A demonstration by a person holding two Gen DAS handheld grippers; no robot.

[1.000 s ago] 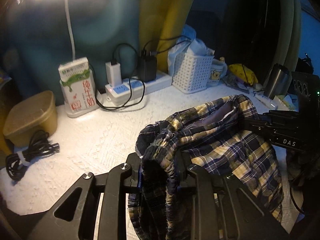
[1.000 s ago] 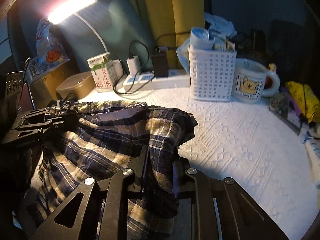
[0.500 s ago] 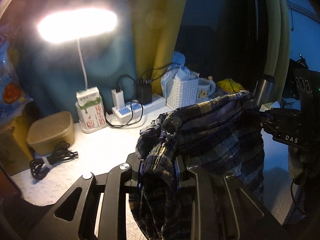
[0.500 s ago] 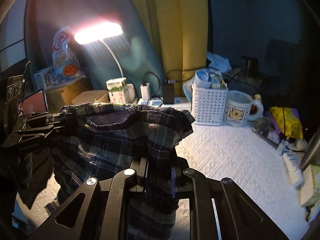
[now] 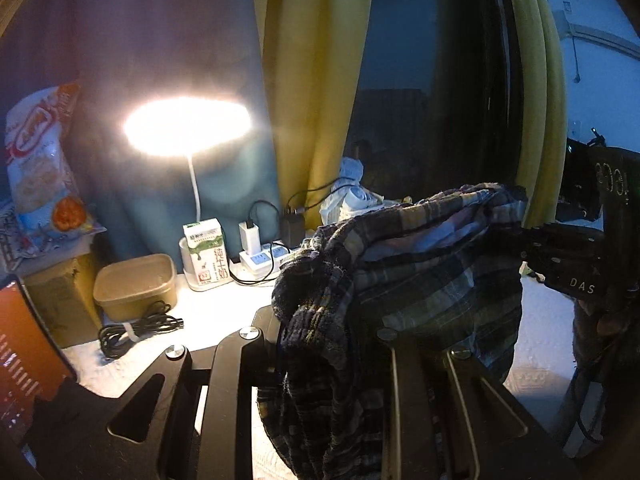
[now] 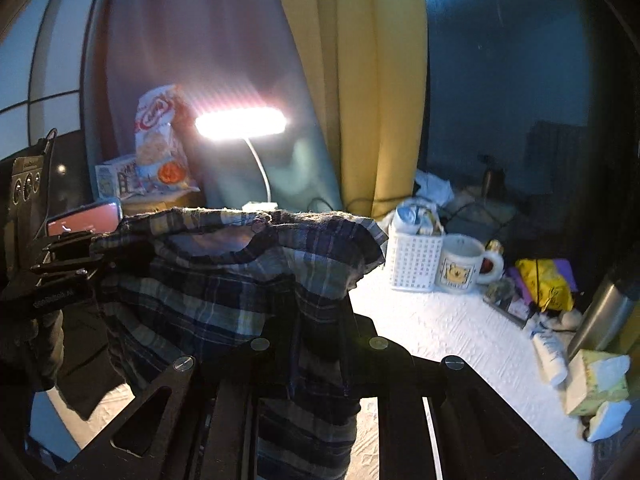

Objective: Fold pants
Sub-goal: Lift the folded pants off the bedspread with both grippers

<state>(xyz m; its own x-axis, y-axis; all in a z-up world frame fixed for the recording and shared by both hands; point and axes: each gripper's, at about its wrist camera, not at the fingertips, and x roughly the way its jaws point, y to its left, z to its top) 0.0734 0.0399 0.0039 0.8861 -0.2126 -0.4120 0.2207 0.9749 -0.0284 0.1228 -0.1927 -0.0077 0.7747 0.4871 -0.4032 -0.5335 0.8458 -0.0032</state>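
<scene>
Pants up, no fold yet
Left gripper (image 5: 320, 344) and right gripper (image 6: 320, 340) each clamp the waistband; pants (image 5: 420, 272) hang above the table (image 6: 440, 332); all folding remains.

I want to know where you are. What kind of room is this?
Probably a bedroom or dorm desk corner. A lit desk lamp, a power strip with chargers and a bear mug crowd a white-covered surface beside yellow curtains.

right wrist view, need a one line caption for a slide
Right gripper and left gripper hold plaid pants up by the waistband above the white table.
</scene>
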